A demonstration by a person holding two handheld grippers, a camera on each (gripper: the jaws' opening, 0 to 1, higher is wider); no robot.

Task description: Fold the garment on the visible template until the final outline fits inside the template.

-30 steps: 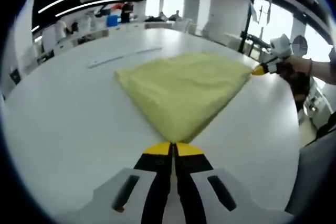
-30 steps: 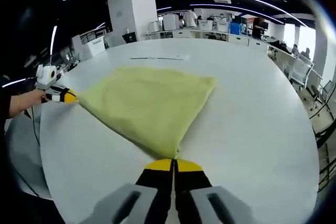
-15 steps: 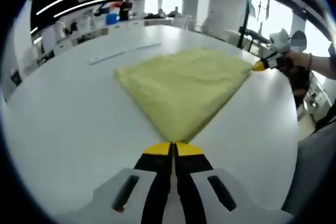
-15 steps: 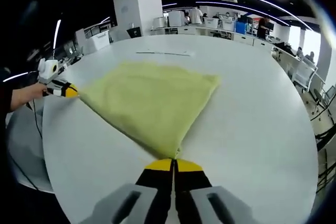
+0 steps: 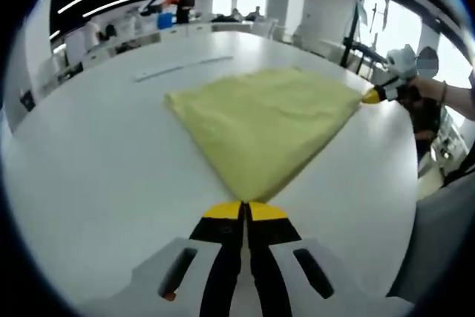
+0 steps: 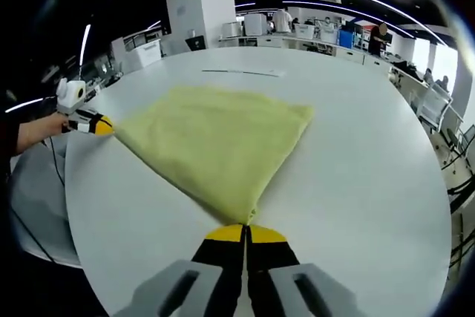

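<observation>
A pale yellow garment [image 5: 263, 124] lies spread on the white table [image 5: 96, 161], pulled taut between two near corners. My left gripper [image 5: 246, 208] is shut on one corner of the garment. My right gripper [image 6: 245, 231] is shut on another corner of the garment [image 6: 215, 142]. In the left gripper view the right gripper [image 5: 371, 96] shows at the cloth's right corner, held by a hand. In the right gripper view the left gripper [image 6: 98, 125] shows at the cloth's left corner. A thin line of the template [image 6: 241, 73] shows on the table beyond the cloth.
The table's edge [image 6: 415, 257] runs close on the right of the right gripper view. Office desks, chairs and people [image 6: 326, 35] stand far behind. A white pillar [image 6: 197, 1] rises at the back.
The garment has stayed stretched between both shut grippers. Both views have shifted slightly, with the cloth seeming a little lower and flatter on the table.
</observation>
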